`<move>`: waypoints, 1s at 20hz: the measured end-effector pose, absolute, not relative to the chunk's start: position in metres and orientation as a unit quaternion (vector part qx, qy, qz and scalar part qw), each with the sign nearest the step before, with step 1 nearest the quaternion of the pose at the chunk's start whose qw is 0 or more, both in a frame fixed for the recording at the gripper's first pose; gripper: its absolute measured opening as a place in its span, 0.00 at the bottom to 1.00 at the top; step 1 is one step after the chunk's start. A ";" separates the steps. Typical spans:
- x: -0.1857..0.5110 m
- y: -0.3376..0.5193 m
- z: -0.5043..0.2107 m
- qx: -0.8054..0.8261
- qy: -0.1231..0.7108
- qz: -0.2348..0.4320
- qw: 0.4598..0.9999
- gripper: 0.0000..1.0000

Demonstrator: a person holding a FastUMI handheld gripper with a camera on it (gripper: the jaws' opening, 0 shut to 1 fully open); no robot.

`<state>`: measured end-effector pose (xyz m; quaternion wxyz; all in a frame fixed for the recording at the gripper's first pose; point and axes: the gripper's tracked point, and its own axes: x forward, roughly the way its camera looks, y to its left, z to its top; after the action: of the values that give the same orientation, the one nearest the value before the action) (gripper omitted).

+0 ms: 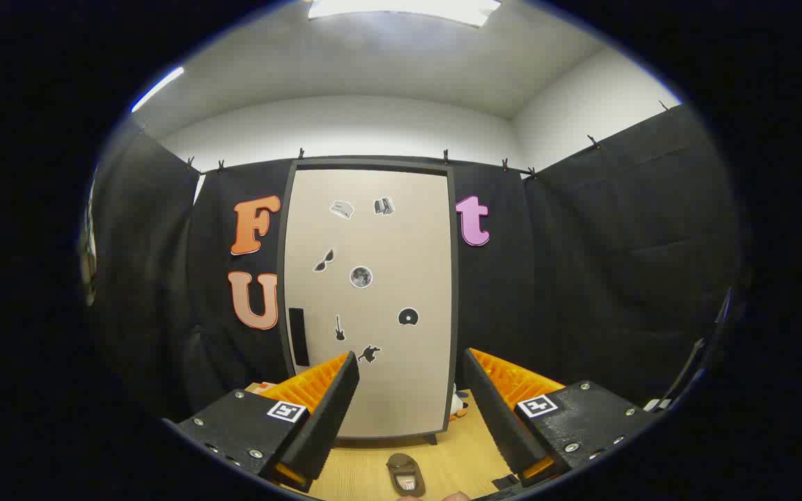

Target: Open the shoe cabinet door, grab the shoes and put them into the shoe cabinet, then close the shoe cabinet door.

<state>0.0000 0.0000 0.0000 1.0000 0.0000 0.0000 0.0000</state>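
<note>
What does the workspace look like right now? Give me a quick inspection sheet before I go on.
Surface: wooden floor, light in tone, running up to the cabinet.
Job's things: shoe cabinet stands upright beyond the fingers, its pale door shut, with a dark handle near its edge; one dark shoe lies on the floor between the fingers, short of the cabinet.
Clutter: a small toy-like object at the cabinet's foot, too small to identify.
Tool: tool open, its fingers spread wide, holding nothing.
Cables: nothing seen.
Surroundings: black cloth walls clipped up around the booth, white ceiling with lights.
</note>
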 end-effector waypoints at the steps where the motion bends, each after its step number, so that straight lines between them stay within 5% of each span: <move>1: 0.001 0.001 0.000 0.002 -0.001 0.001 1.000 0.95; 20: 0.007 0.005 0.012 0.018 -0.011 0.011 1.000 0.95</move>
<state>0.0067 0.0046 0.0117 0.9997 0.0181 -0.0114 0.0108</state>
